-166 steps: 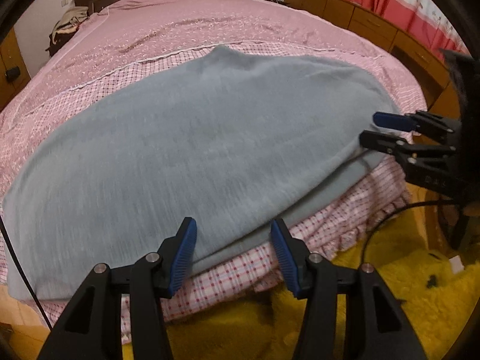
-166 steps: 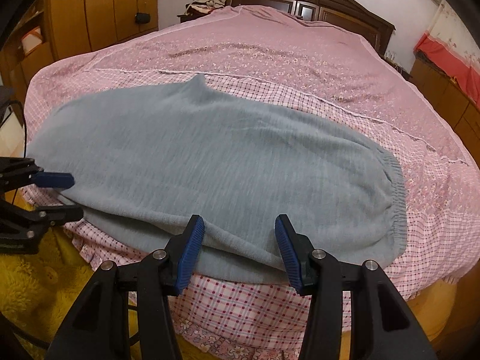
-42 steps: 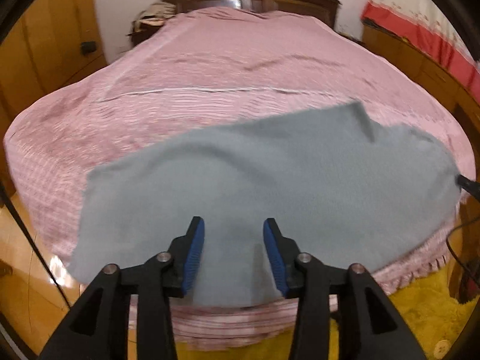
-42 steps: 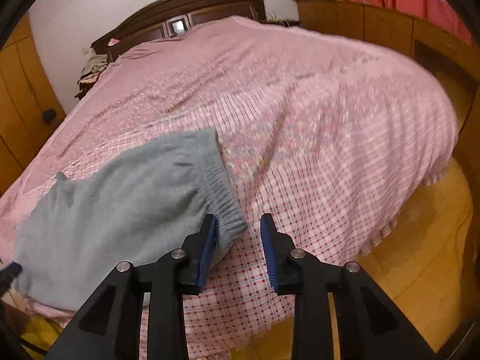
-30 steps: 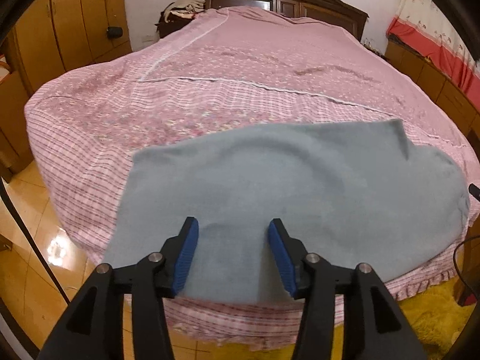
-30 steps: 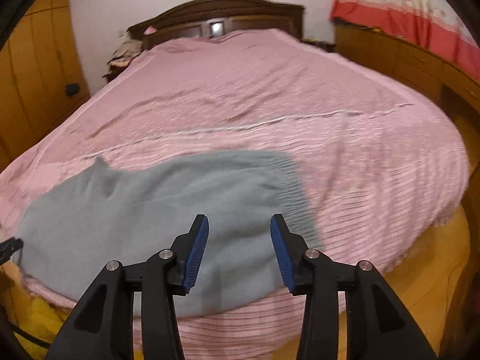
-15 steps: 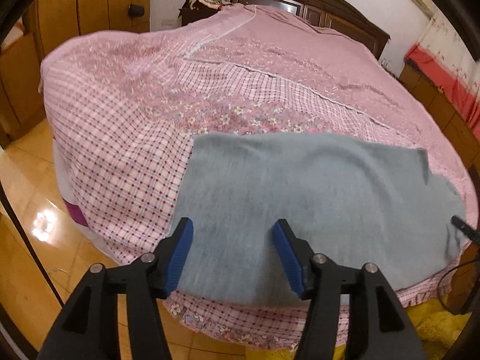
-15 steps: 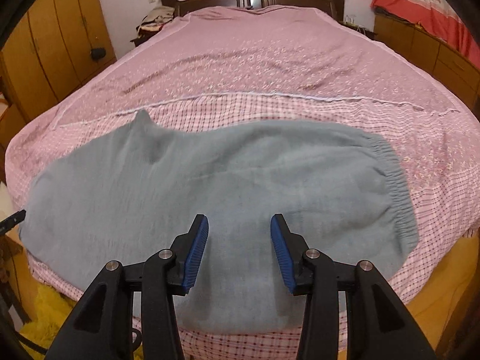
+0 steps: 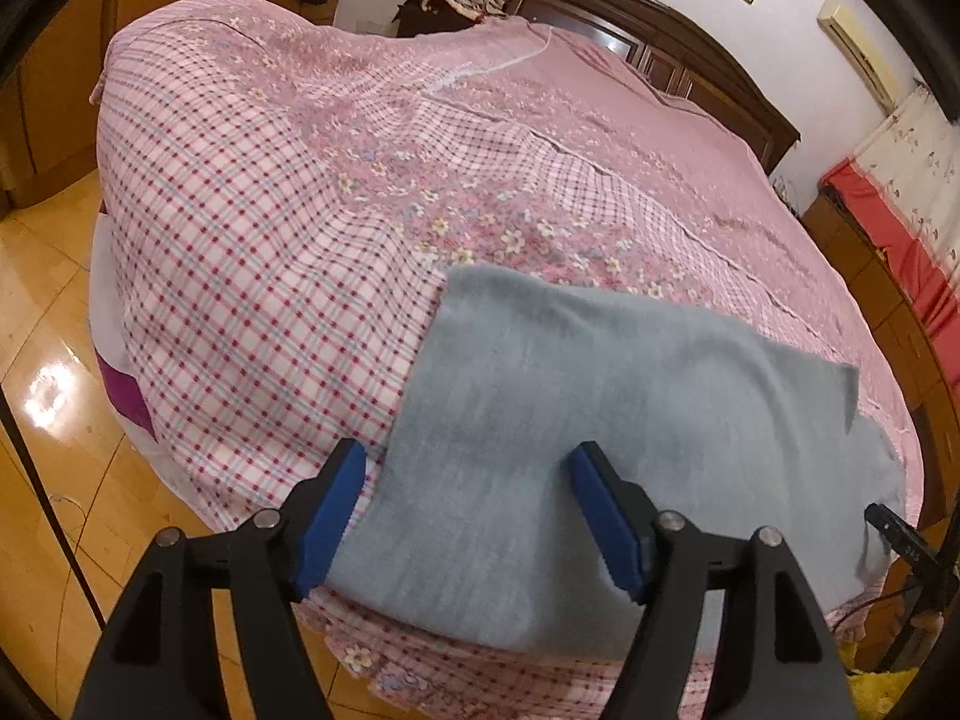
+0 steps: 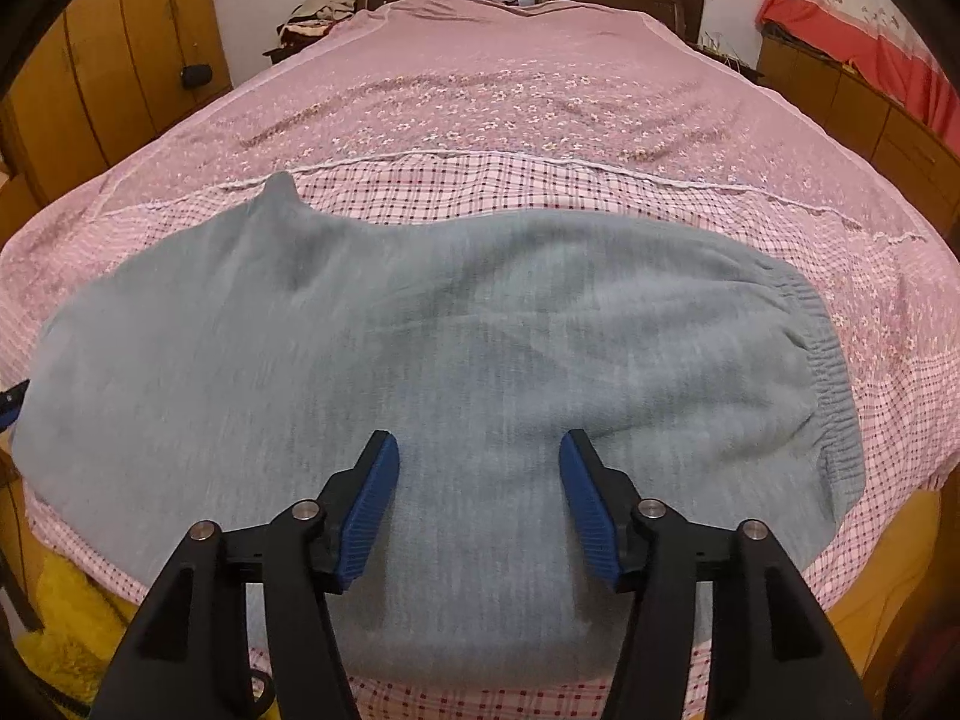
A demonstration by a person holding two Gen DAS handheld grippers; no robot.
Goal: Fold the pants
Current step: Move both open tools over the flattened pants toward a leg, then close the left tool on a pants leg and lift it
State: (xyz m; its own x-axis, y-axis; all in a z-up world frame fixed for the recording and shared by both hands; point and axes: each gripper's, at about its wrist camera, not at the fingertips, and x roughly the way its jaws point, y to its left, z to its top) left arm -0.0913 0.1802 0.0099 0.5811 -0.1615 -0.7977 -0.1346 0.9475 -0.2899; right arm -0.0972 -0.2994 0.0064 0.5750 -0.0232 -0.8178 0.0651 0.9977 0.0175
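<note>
Left gripper (image 9: 467, 504) opening, nothing gripped | right gripper (image 10: 479, 495) opening, nothing gripped | pants (image 10: 480, 360) flat on bed (image 10: 540, 90)

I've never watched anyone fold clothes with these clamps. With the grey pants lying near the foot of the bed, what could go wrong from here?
1. The pants lie at the bed's near edge; a tug might slide them onto the floor.
2. The left tool and right tool are opening above the cloth with nothing gripped. A pinch could also catch the checked bedspread underneath.
3. The elastic waistband is bunchy, so the fold may end uneven.
</note>
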